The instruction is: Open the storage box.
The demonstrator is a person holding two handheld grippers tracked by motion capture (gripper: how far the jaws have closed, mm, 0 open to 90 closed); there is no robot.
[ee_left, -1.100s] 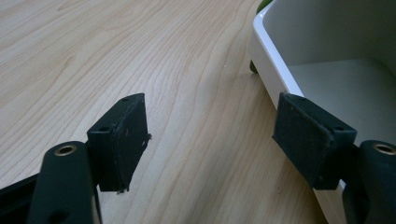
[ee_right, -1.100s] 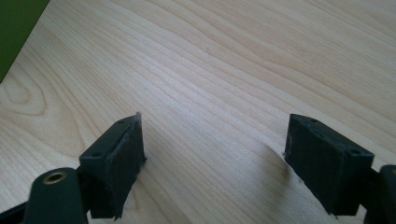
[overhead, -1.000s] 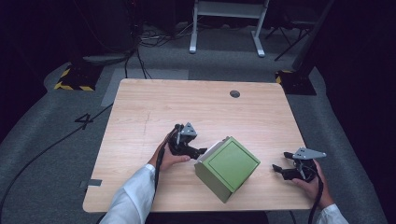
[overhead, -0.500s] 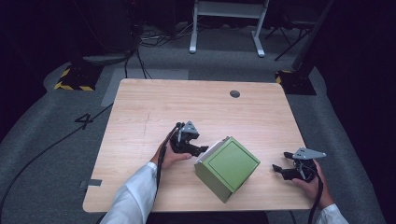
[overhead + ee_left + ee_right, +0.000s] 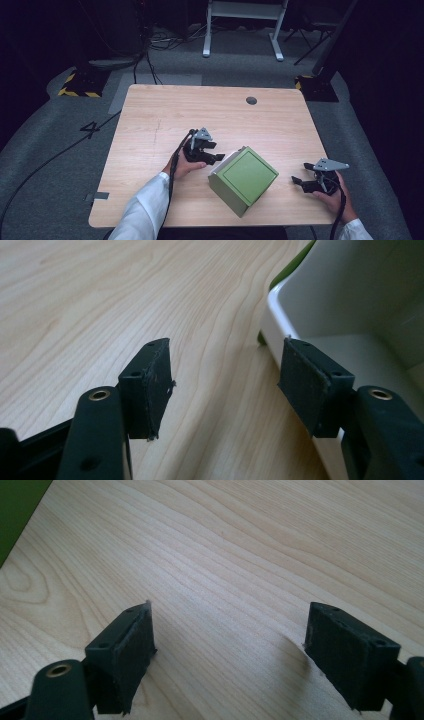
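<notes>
We see a green box (image 5: pixel 244 180) with a white inside lying on its side near the front of the wooden tabletop (image 5: pixel 165 115). The left tongs (image 5: pixel 216 153) sit at its open end, jaws apart, one jaw at the white rim (image 5: pixel 280 315). The right tongs (image 5: pixel 298 182) rest near the box's other side, jaws apart over bare wood.
</notes>
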